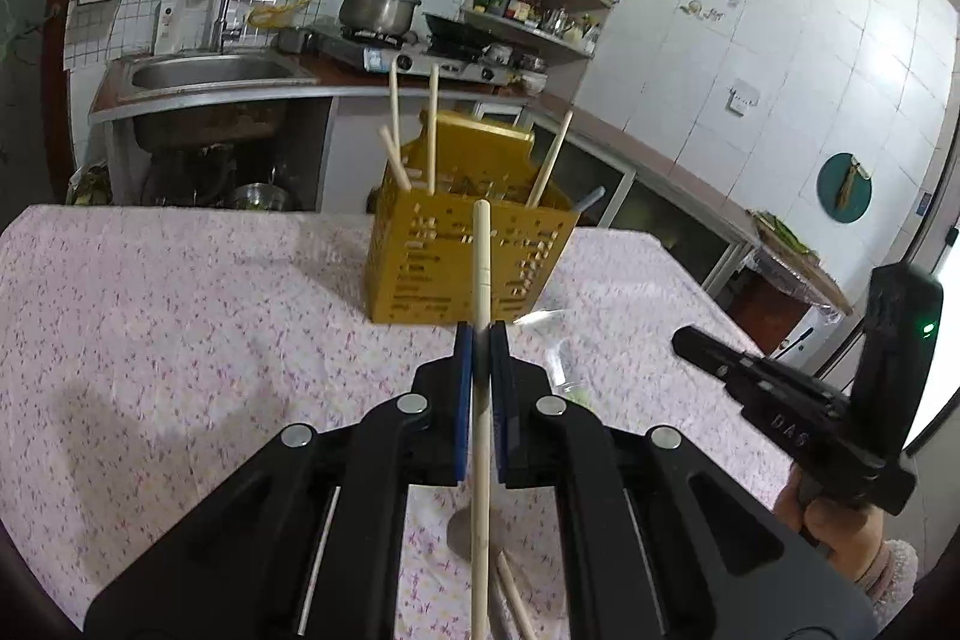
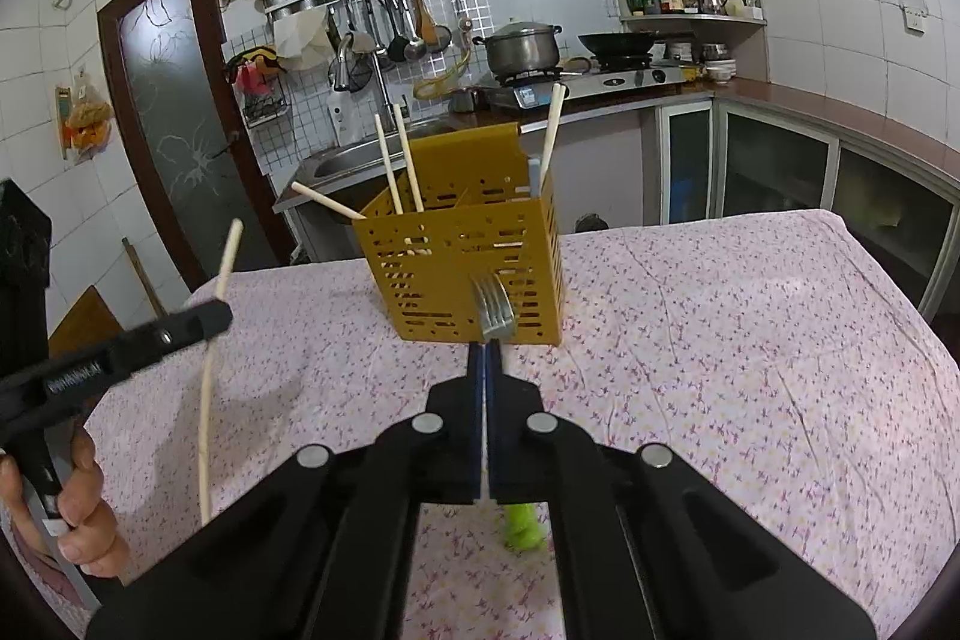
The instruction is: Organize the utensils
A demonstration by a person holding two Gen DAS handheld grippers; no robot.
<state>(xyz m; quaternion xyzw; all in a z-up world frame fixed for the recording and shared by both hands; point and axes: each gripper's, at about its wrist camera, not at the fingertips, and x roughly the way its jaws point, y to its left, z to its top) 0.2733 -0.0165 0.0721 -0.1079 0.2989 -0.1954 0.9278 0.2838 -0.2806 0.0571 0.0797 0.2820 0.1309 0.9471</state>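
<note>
Chopstick (image 1: 482, 274) and fork (image 2: 493, 305) face yellow holder (image 2: 462, 268) on table (image 2: 720, 340)

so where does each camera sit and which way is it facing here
Left wrist: on the left gripper, looking along its fingers, shut on a chopstick, toward the yellow holder; the right gripper and hand show at right.
Right wrist: on the right gripper, shut on a fork; the left gripper and hand show at left.
Shared: holder, floral tablecloth, kitchen counter behind.
</note>
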